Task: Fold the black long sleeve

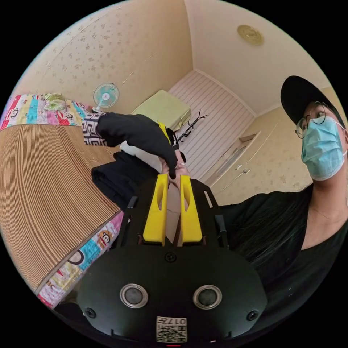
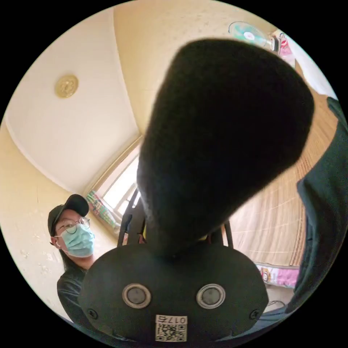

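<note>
Black knit long-sleeve garment (image 1: 119, 177) heaped on ribbed straw mat (image 1: 47, 188), unfolded. Left gripper (image 1: 173, 178) yellow jaws slightly parted, nothing seen clamped. Right gripper (image 1: 170, 143) draped in sleeve cloth, likely lifting it for fold; its grip state indeterminable.

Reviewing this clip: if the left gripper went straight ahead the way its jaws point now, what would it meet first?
Probably the black sleeve end hanging just past the tips of the left gripper, with the other gripper's yellow jaw close behind it. Depth is hard to judge in the fisheye view.

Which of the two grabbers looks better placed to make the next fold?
Probably the right gripper: black cloth drapes over it, raised above the striped mat. The left gripper has nothing clearly between its nearly closed yellow jaws.
</note>
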Tool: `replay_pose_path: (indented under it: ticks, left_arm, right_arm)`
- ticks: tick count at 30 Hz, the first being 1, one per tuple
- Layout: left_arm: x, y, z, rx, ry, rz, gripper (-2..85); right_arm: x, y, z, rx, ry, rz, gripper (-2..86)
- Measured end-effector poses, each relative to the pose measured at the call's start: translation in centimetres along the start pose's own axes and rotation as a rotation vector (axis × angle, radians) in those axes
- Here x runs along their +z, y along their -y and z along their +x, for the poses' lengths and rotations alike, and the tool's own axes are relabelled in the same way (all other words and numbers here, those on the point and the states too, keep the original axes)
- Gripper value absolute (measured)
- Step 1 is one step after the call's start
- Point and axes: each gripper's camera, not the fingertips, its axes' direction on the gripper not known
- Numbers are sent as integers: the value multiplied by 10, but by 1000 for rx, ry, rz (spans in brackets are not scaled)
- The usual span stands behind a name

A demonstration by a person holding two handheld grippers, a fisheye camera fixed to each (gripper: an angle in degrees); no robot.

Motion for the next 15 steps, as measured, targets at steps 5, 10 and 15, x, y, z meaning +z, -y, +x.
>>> replay_pose_path:
  ticks: [5, 10, 15]
  left_arm:
    - [-12, -38, -68, -231, 118, -37, 96]
    - [-163, -68, -139, -498, 682, 184, 102]
    - [-290, -24, -186, -589, 1184, 299, 134]
  right_arm:
    - [-76, -71, 86, 337, -550, 149, 116]
    - [-76, -194, 59, 210, -861, 305, 86]
    - [7, -206, 9, -153, -1096, 272, 70]
